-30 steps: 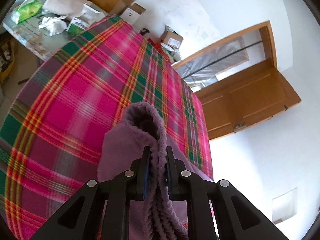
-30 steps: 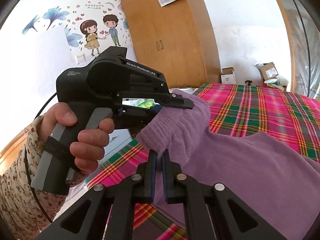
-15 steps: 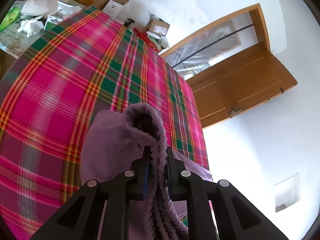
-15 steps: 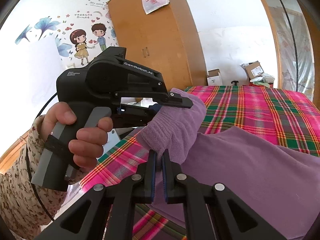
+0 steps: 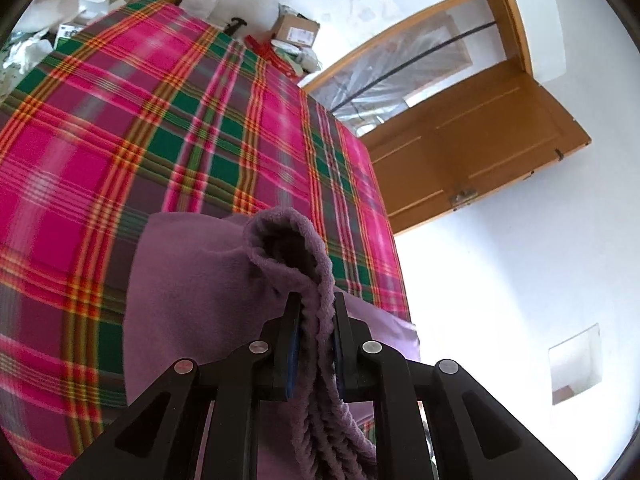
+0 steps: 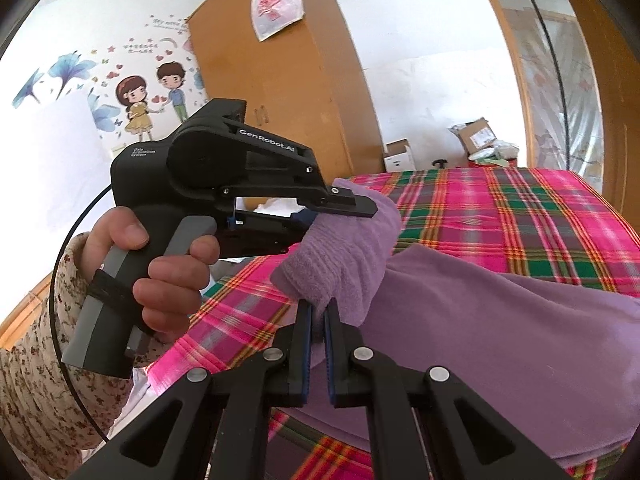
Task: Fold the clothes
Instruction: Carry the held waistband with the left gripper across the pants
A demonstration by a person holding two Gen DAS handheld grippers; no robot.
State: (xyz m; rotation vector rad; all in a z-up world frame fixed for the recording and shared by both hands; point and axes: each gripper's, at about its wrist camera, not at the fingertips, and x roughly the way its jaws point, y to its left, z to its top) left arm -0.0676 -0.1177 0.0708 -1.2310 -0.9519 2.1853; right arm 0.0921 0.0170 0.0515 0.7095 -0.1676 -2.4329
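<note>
The left gripper (image 6: 360, 210) housing reads "GenRobot.AI" and, smaller, "Data Acquisition System".

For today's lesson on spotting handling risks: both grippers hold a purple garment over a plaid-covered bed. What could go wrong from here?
1. The left gripper pinches only a bunched ribbed edge of the purple garment; that edge could slip out under a tug.
2. The right gripper grips close beside it, so the fabric may wrinkle rather than fold flat.
3. The garment drapes on the plaid bedspread and may drag it along.
</note>
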